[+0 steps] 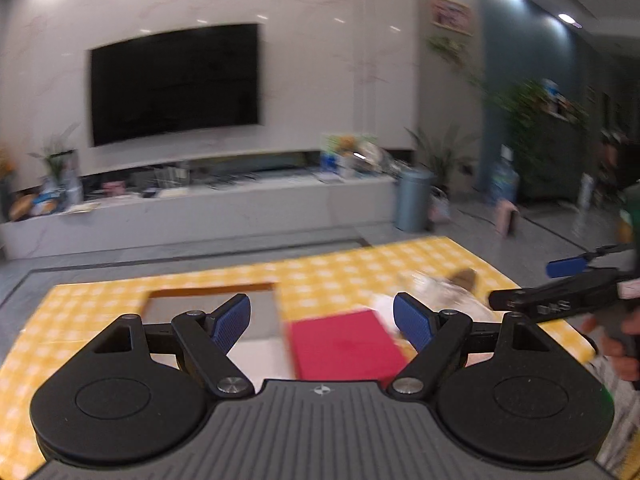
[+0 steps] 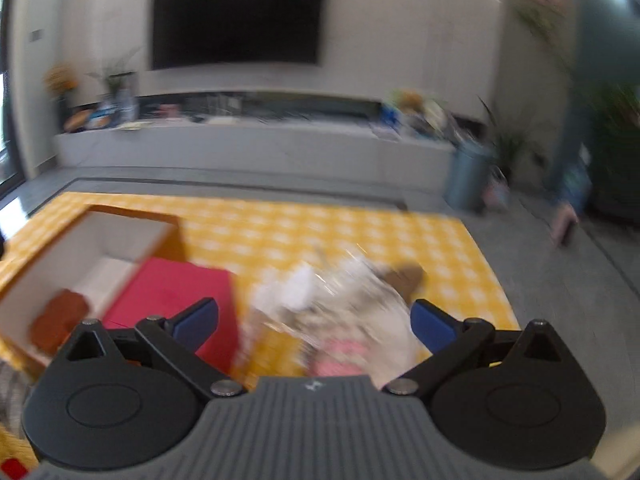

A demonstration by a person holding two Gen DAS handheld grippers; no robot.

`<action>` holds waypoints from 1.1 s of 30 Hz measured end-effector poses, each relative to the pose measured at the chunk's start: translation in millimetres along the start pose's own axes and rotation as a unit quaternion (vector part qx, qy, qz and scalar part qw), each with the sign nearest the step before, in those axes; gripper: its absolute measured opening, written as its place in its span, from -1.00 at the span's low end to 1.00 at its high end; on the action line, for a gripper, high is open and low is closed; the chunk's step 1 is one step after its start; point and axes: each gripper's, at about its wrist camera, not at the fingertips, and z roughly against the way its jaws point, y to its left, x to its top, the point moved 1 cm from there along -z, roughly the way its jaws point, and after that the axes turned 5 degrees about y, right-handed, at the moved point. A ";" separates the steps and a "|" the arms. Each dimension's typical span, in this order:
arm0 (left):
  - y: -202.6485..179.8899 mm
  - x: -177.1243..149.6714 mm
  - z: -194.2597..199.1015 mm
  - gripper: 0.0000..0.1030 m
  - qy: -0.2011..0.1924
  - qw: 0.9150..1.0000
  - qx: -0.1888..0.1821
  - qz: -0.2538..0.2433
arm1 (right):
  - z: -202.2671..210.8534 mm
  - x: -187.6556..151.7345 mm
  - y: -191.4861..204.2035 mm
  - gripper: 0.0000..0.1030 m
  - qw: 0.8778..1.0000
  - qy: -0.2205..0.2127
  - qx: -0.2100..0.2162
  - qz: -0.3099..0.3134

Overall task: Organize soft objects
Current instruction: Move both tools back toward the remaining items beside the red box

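Observation:
A blurred pile of soft things in clear wrapping (image 2: 352,304) lies on the yellow checked tablecloth (image 2: 304,232), with a brown piece (image 2: 404,276) at its far side. To the left stands an open box with white inner walls (image 2: 120,240), a brown soft item (image 2: 60,320) inside it, and a red flat panel (image 2: 176,300) against it. My right gripper (image 2: 316,318) hovers open above the pile, nothing between its fingers. In the left wrist view my left gripper (image 1: 322,316) is open and empty above the red panel (image 1: 344,344) and the box (image 1: 212,292). The right gripper (image 1: 536,284) enters from the right, held by a hand.
Beyond the table's far edge lies grey floor, then a long low TV bench (image 1: 200,208) cluttered with small items under a wall-mounted TV (image 1: 172,84). A grey bin (image 1: 414,200) and potted plants (image 1: 532,120) stand to the right.

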 end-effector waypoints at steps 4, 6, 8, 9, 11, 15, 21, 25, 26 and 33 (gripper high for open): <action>-31.9 -8.8 -41.2 0.84 0.039 0.998 -0.038 -0.028 | -35.5 -14.8 -39.4 0.95 0.996 0.047 -0.033 -0.070; -45.4 -18.7 -61.2 0.83 0.063 0.996 -0.053 -0.041 | -52.6 -23.5 -52.9 0.95 0.993 0.064 -0.033 -0.096; -56.3 -28.3 -78.7 0.83 0.087 0.993 -0.065 -0.050 | -66.1 -30.2 -63.5 0.95 0.989 0.079 -0.030 -0.118; -61.1 -32.5 -87.0 0.83 0.097 0.991 -0.070 -0.054 | -72.8 -33.8 -69.4 0.95 0.988 0.086 -0.031 -0.127; -69.7 -40.0 -100.3 0.83 0.115 0.989 -0.078 -0.058 | -80.5 -38.9 -75.4 0.95 0.985 0.096 -0.039 -0.141; -91.8 -48.8 -126.1 0.83 0.153 0.980 -0.095 -0.083 | -89.4 -48.7 -85.2 0.95 0.982 0.099 -0.038 -0.159; -122.0 -52.6 -156.8 0.83 0.184 0.972 -0.087 -0.114 | -102.5 -56.8 -100.6 0.95 0.973 0.110 -0.042 -0.198; -136.8 -56.6 -179.4 0.82 0.204 0.969 -0.055 -0.125 | -109.5 -57.6 -104.5 0.95 0.968 0.123 -0.041 -0.213; -140.9 -57.4 -184.1 0.82 0.204 0.969 -0.043 -0.129 | -108.9 -57.7 -104.7 0.95 0.968 0.121 -0.044 -0.214; -160.8 -67.1 -212.0 0.82 0.211 0.961 0.057 -0.170 | -106.3 -60.0 -110.5 0.95 0.966 0.117 -0.028 -0.231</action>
